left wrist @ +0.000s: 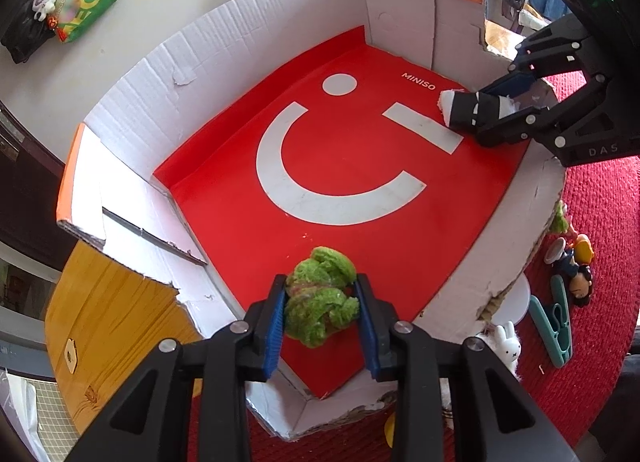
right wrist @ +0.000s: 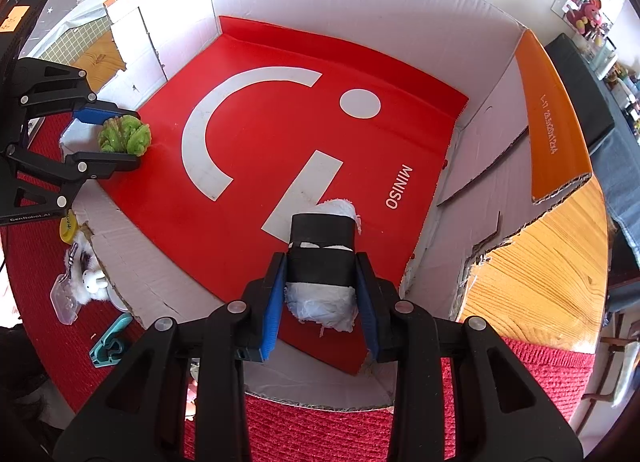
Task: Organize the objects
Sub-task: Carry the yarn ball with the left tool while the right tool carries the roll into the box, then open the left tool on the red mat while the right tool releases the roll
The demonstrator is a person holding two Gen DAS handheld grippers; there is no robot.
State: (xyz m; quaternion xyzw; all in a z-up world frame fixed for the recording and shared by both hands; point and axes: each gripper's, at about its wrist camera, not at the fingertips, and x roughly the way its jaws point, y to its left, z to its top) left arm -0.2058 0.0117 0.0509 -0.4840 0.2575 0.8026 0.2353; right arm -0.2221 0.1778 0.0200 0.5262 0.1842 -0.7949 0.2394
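A: A red mat [left wrist: 580, 342] covers the table, with a cardboard box [left wrist: 132, 110] on top.

B: The left gripper [left wrist: 322, 304] pinches a green fuzzy toy [left wrist: 322, 298] low over the box floor. The right gripper [right wrist: 320, 294] squeezes a black-and-white roll [right wrist: 322, 274].

A: The toy could bounce or roll away if dropped.

B: Only the left view shows the doll [left wrist: 576, 266] outside.

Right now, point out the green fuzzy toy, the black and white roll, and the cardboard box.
green fuzzy toy [left wrist: 320, 298], left wrist view, its middle.
black and white roll [right wrist: 322, 262], right wrist view, black band.
cardboard box [left wrist: 160, 82], left wrist view, white inner wall.
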